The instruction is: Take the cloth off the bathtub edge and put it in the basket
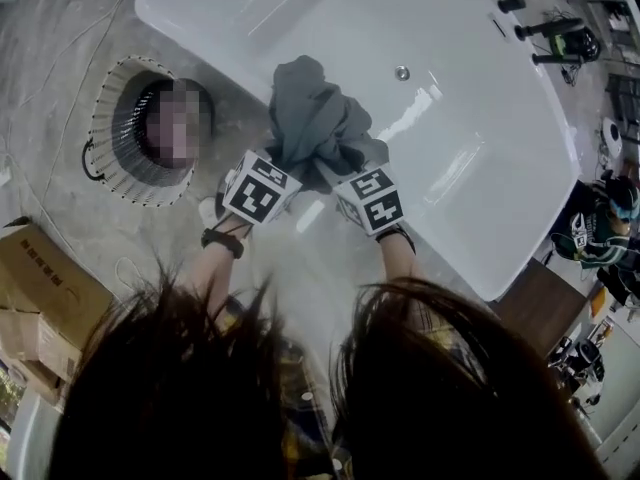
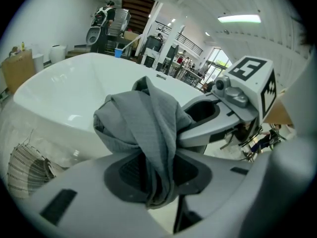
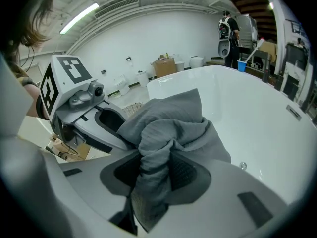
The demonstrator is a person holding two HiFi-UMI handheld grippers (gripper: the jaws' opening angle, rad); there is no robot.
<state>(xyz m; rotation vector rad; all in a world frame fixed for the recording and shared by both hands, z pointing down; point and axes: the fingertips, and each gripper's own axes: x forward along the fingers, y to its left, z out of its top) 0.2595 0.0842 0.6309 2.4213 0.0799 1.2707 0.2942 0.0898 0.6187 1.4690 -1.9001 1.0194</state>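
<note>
A crumpled grey cloth (image 1: 315, 118) is bunched over the near edge of the white bathtub (image 1: 480, 118). My left gripper (image 1: 288, 163) is shut on the cloth's left side, and the fabric (image 2: 148, 128) is pinched between its pads. My right gripper (image 1: 345, 168) is shut on the right side, with the fabric (image 3: 171, 128) squeezed between its pads. The two grippers stand close together, side by side. The round wire basket (image 1: 110, 153) stands on the floor to the left of the tub; its inside is covered by a mosaic patch.
Cardboard boxes (image 1: 40, 288) lie at the lower left on the floor. Black taps (image 1: 510, 3) stand at the tub's far rim, and a drain (image 1: 402, 72) shows inside it. A person (image 1: 600, 223) is at the right edge, near a brown board (image 1: 535, 303).
</note>
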